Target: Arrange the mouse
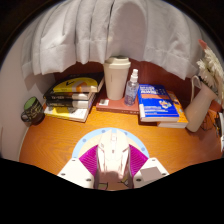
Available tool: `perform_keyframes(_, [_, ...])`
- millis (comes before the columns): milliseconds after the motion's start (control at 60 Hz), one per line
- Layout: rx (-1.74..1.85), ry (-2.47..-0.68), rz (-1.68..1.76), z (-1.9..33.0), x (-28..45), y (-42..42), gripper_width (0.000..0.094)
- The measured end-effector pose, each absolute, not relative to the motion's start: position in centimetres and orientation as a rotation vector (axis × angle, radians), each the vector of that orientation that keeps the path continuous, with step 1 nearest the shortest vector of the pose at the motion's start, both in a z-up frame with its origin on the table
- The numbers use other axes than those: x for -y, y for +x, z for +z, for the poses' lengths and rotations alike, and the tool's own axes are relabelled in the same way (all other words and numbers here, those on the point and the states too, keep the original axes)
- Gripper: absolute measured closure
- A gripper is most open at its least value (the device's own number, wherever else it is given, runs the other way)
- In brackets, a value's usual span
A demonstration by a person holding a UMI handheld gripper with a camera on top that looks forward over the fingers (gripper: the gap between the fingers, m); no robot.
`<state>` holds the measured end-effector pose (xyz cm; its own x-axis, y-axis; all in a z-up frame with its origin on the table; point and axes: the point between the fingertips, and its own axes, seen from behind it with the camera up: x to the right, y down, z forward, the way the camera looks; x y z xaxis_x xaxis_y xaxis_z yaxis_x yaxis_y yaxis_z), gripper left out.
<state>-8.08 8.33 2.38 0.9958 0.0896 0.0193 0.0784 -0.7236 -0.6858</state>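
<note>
The mouse [113, 158], white and seen lengthwise, sits between the two fingers [112, 170], whose purple pads [90, 160] lie against its flanks on both sides; the fingers are clenched on it. Under the mouse and slightly ahead of it lies a round light-blue mat [105, 136] with a pale rim, flat on the orange wooden table [50, 145]. Whether the mouse rests on the mat or is lifted clear of it cannot be told. Beyond the mouse, toward the back of the table, stands a tall white cup [117, 77], upright. Just beside the cup, on the mouse's right-hand side, stands a small clear bottle [132, 88] with a blue label, also upright. Further right of the bottle, a blue book [160, 105] lies flat, its cover up. Left of the cup, a stack of books [73, 98] lies flat, the top one yellow, with dark spines below it. Further left of that stack, near the table's edge, a small dark round object [32, 110] rests on the table; what it is cannot be made out. Well to the right of the mouse, past the blue book, a white upright item [201, 105] stands at the table's far side. Behind everything hangs a white cloth [100, 35], falling in folds along the back of the table.
</note>
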Motion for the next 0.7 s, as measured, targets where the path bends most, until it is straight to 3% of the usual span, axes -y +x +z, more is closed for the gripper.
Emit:
perform_keyframes(150, [0.115, -2.430, 0.050, -1.3, -7.5, -8.8, 0.0537])
perform_keyframes(467, [0.040, -2.371, 0.061, -1.2, -7.7, -8.9, 0.0401])
perform_keyframes(567, [0.062, -2.377, 0.116, -1.0, -7.5, -10.1, 0.0163])
perform_keyframes(700, [0.066, -2.383, 0.045, 0.7, -6.3, -9.2, 0.0072])
